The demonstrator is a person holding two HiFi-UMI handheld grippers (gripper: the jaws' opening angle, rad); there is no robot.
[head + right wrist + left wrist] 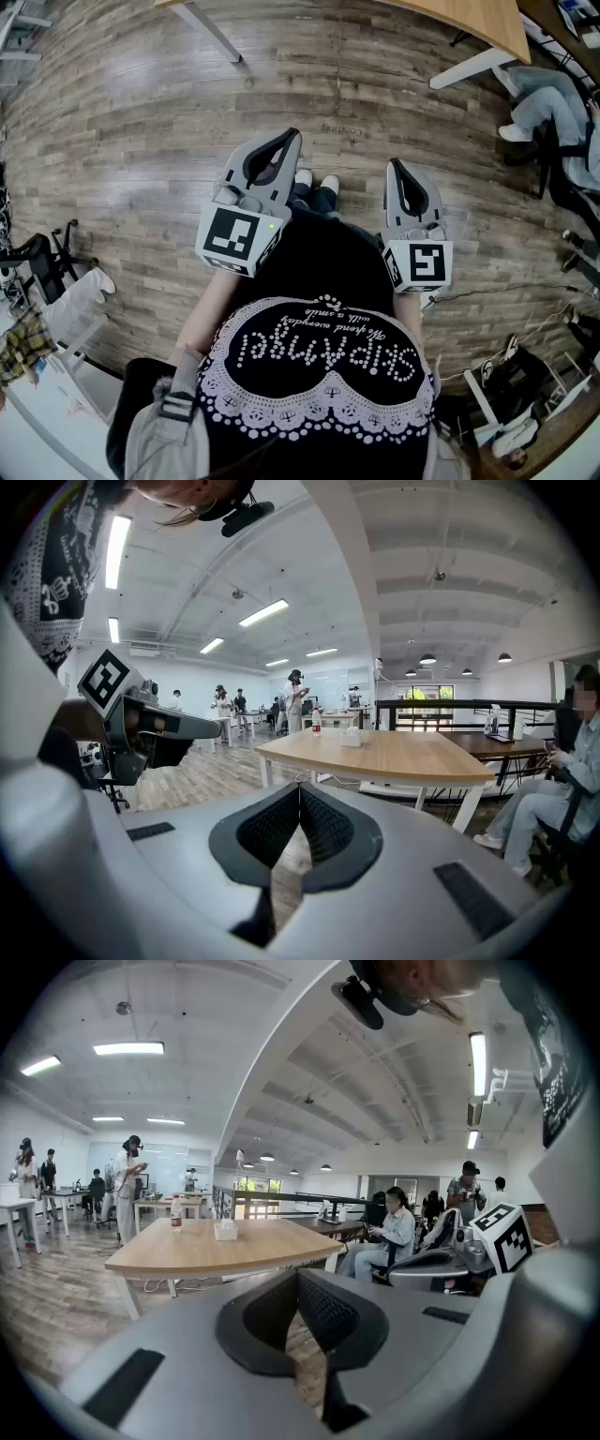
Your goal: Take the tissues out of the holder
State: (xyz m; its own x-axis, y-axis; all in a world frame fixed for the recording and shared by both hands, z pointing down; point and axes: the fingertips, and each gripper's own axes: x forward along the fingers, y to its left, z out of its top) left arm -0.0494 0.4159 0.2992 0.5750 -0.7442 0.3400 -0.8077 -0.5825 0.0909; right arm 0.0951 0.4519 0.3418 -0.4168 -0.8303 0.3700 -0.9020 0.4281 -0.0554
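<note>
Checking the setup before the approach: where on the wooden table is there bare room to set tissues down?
Most of the wooden table is bare: the whole near half, from the tissue holder to the front edge, and the end toward the seated person. Only the far side is occupied, by the holder and a bottle near it.

Wooden table [394, 757] — on it a tissue holder [352, 739] and bottle [316, 724].

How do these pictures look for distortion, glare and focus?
Head view: heavy fisheye bends the grey-brown wood-plank floor. Left gripper view: long white ceiling strip lights glare, and the corners are vignetted black. Right gripper view: evenly lit, pale wooden table sharp.
</note>
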